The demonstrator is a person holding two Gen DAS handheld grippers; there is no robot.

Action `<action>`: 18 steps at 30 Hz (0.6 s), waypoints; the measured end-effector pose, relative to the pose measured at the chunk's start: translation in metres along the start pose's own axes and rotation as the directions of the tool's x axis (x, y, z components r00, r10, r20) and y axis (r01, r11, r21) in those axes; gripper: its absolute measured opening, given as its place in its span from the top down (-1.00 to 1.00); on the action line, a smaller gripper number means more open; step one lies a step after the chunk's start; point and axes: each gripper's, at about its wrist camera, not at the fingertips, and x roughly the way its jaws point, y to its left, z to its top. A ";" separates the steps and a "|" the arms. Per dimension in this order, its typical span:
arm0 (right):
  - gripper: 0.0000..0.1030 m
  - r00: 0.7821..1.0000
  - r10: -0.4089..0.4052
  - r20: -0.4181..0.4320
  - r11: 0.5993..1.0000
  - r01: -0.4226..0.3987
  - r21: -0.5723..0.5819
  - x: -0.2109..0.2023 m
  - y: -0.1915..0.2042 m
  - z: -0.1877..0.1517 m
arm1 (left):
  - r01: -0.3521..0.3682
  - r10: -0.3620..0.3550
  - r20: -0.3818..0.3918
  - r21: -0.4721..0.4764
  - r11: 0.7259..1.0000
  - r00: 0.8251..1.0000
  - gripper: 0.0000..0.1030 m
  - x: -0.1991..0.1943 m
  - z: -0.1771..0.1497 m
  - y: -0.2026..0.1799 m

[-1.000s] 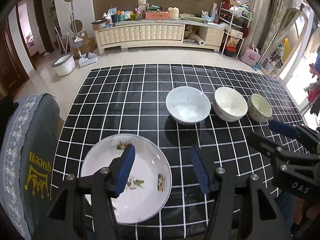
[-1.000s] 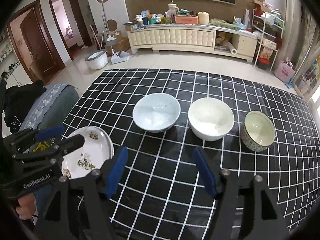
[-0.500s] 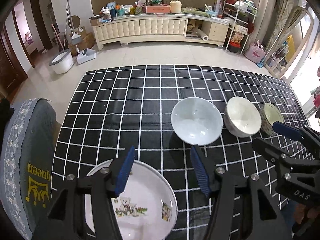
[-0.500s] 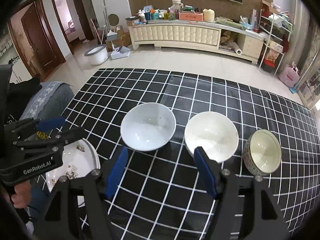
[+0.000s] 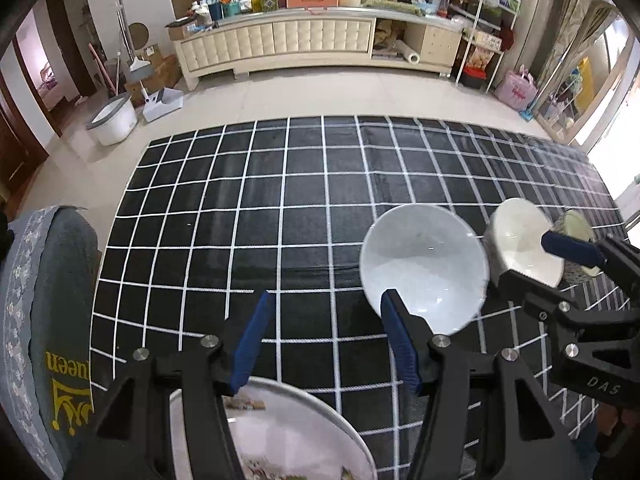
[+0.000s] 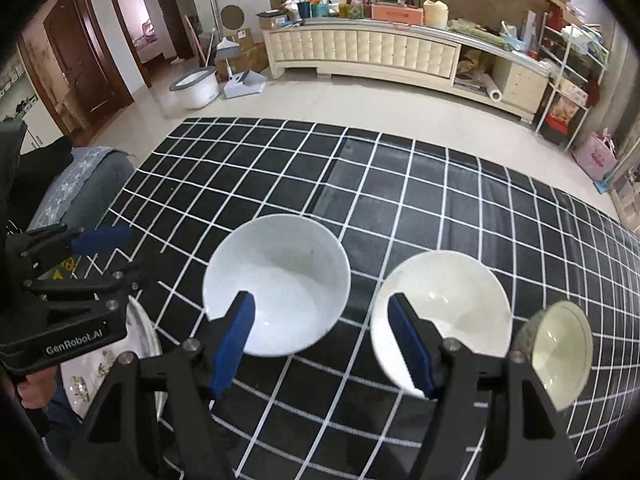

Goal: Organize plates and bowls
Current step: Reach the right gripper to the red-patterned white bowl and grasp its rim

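Three bowls (image 6: pixel 276 284), one plate (image 5: pixel 296 440) on table.

Black grid-checked tabletop (image 6: pixel 400 184). Along the near edge: decorated plate (image 5: pixel 288 440) at the left corner. Then pale-blue bowl (image 6: pixel 276 288), white bowl (image 6: pixel 444 308), patterned bowl (image 6: pixel 560 344).

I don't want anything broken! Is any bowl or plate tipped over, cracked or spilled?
Nothing stands out. The three bowls stand upright in a row on the checked tablecloth: the large white bowl, the cream bowl and the small patterned bowl. The plate lies flat, though part of it is hidden. No cracks or spills show.
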 end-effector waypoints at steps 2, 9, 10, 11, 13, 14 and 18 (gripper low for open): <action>-0.42 1.000 -0.004 -0.010 1.000 0.004 -0.006 0.008 -0.002 0.003 | -0.004 0.004 -0.013 0.006 1.000 1.000 -0.08 0.010 0.003 0.002; -0.42 0.999 0.007 -0.043 1.000 -0.007 -0.010 0.030 -0.010 0.011 | 0.000 0.002 -0.061 0.036 0.999 0.998 -0.08 0.039 0.013 -0.001; -0.41 0.999 0.008 -0.047 1.000 -0.009 -0.011 0.034 -0.010 0.011 | 0.003 0.000 -0.069 0.047 0.999 0.998 -0.08 0.043 0.014 -0.003; -0.42 0.999 0.011 -0.053 1.000 -0.012 -0.011 0.037 -0.010 0.012 | 0.006 -0.002 -0.072 0.054 0.999 0.997 -0.08 0.044 0.014 -0.005; -0.42 0.999 0.001 -0.043 1.000 -0.002 -0.028 0.040 -0.008 0.014 | 0.004 0.002 -0.078 0.071 0.997 0.997 -0.08 0.049 0.015 -0.008; -0.42 0.999 -0.003 -0.041 0.999 0.002 -0.033 0.040 -0.008 0.015 | 0.002 0.004 -0.083 0.075 0.997 0.997 -0.08 0.052 0.016 -0.009; -0.41 0.999 0.023 -0.049 0.999 -0.024 -0.024 0.042 -0.011 0.018 | -0.002 0.012 -0.101 0.090 0.996 0.995 -0.07 0.061 0.017 -0.012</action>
